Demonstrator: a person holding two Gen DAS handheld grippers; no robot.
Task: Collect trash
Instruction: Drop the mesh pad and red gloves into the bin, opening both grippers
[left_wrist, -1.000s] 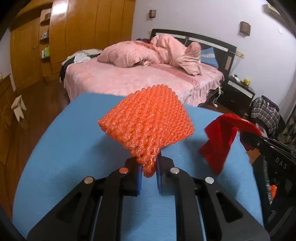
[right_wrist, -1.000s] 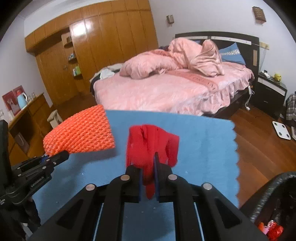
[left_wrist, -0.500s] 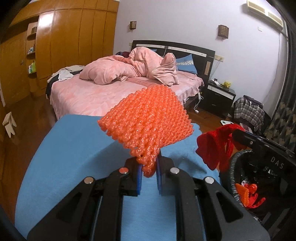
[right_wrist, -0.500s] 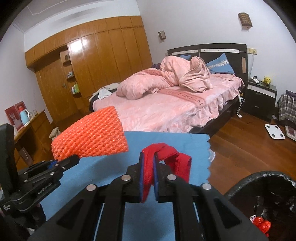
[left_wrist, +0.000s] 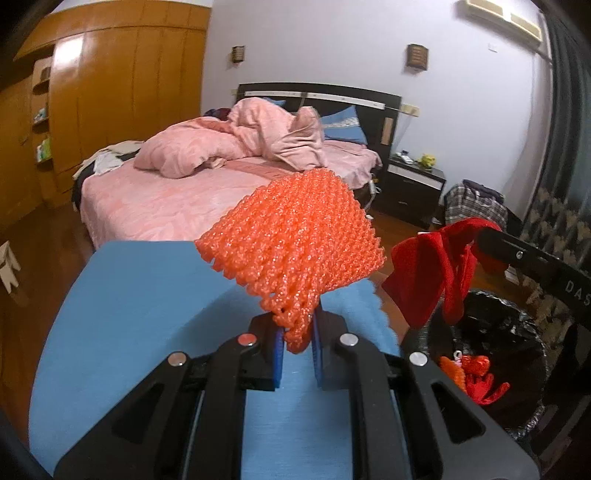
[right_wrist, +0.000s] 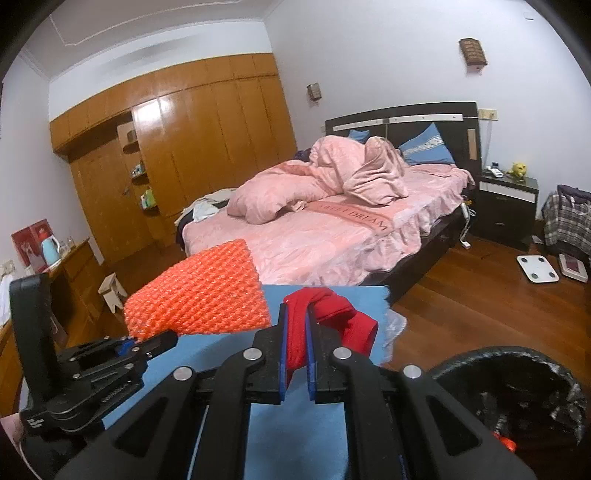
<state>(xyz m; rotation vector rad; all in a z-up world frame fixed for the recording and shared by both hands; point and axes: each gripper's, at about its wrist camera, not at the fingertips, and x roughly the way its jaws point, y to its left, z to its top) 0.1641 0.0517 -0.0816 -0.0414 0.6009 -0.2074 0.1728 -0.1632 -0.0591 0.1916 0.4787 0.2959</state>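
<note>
My left gripper (left_wrist: 298, 338) is shut on an orange foam net sleeve (left_wrist: 295, 243) and holds it above the blue table top (left_wrist: 147, 314). The sleeve also shows in the right wrist view (right_wrist: 199, 299). My right gripper (right_wrist: 296, 341) is shut on a crumpled red cloth piece (right_wrist: 328, 314), which also shows in the left wrist view (left_wrist: 432, 269) hanging just above the rim of a black-lined trash bin (left_wrist: 517, 354). The bin (right_wrist: 517, 398) holds red and orange scraps (left_wrist: 472, 376).
The blue table top's right edge (right_wrist: 384, 295) meets the bin. Behind stand a pink bed (left_wrist: 177, 192), a wooden wardrobe (right_wrist: 184, 158), a dark nightstand (right_wrist: 506, 206) and a white scale (right_wrist: 537, 268) on the wood floor.
Both grippers have moved right with their loads. The bin has come into view and the red cloth now hangs at its rim.
</note>
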